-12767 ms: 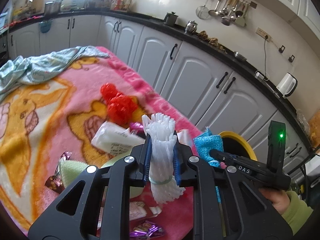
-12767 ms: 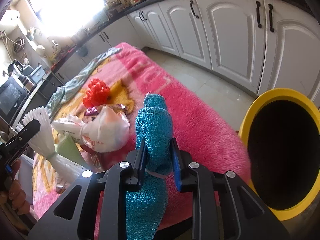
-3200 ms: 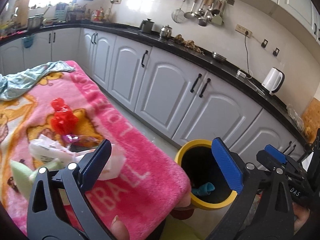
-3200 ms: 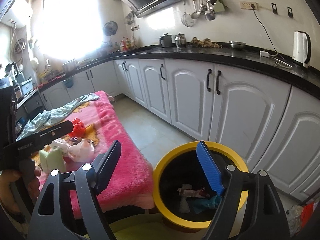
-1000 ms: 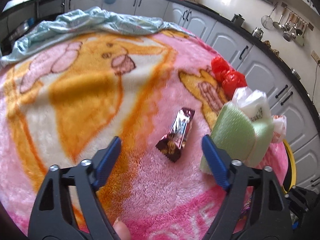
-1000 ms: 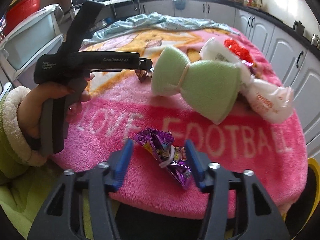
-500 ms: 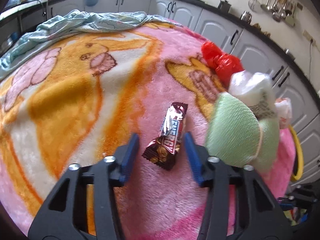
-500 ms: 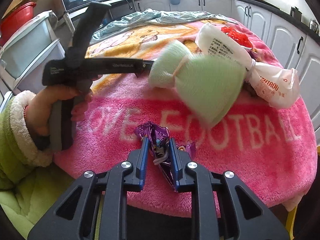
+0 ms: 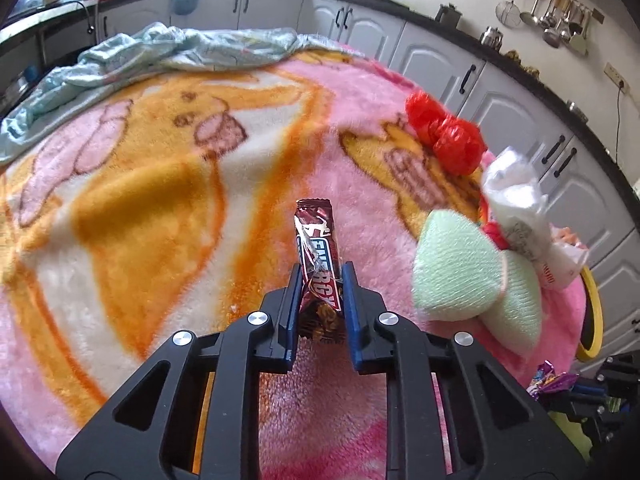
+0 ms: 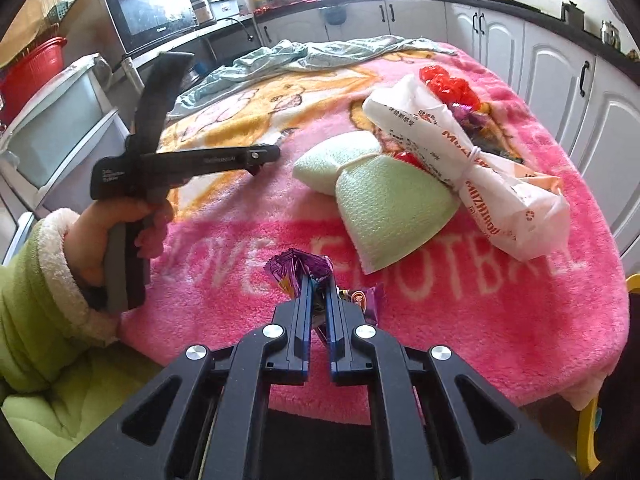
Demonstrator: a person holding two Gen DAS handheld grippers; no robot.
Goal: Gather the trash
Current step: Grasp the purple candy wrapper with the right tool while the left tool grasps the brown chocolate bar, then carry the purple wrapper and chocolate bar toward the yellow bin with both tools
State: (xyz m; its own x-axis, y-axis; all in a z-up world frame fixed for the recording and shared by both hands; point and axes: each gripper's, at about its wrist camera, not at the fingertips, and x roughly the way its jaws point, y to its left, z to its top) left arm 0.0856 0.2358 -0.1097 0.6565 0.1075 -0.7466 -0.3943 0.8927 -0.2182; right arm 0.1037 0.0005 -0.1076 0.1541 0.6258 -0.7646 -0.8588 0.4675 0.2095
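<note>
Left gripper (image 9: 320,280) clamps a bar wrapper (image 9: 318,256); right gripper (image 10: 316,292) clamps a purple wrapper (image 10: 300,266). Green sponge (image 10: 380,196), white bag (image 10: 472,168), red plastic (image 9: 444,136) remain (bin (image 9: 592,316) nearby).

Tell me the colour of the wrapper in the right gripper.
Shiny purple wrapper, pinched in the right gripper; clearest in the right wrist view.

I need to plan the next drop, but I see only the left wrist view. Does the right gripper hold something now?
Observer: Yes. The right gripper has its jaws shut on a purple wrapper, at the near edge of the pink blanket.
Operator: Thank you. Is the white bag closed, or can it spill?
Observer: The white bag is tied around its middle with a thin band.
</note>
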